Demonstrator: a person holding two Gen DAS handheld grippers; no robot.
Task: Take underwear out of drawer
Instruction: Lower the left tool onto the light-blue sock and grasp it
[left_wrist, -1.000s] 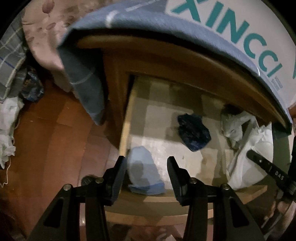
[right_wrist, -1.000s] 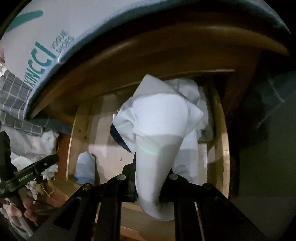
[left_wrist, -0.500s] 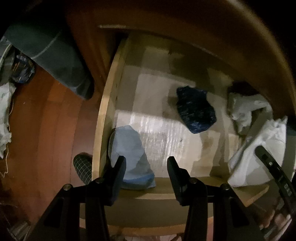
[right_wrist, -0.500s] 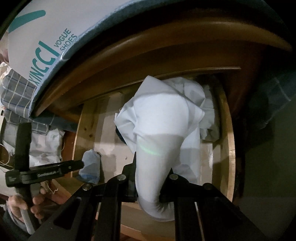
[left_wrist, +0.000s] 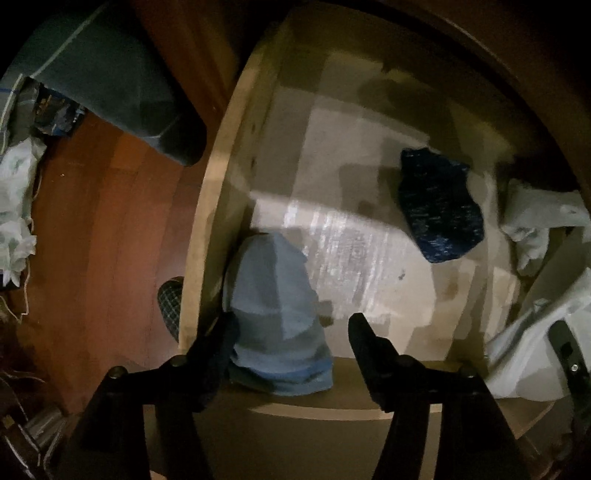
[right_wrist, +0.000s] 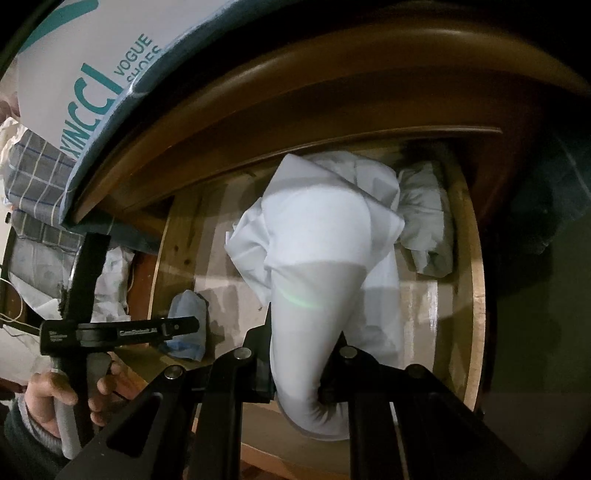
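The wooden drawer stands open. Light blue underwear lies in its front left corner. My left gripper is open, its jaws on either side of the blue piece just above the front edge. Dark blue underwear lies mid drawer. My right gripper is shut on white underwear and holds it lifted over the drawer's right side. The light blue piece and the left gripper show in the right wrist view.
More white cloth lies at the drawer's right back. A shoe box sits on top of the cabinet. Clothes and a dark fabric item lie on the wooden floor left of the drawer.
My left gripper has moved down and forward toward the light blue underwear, still open. My right gripper keeps its hold on the white underwear, nearly still.
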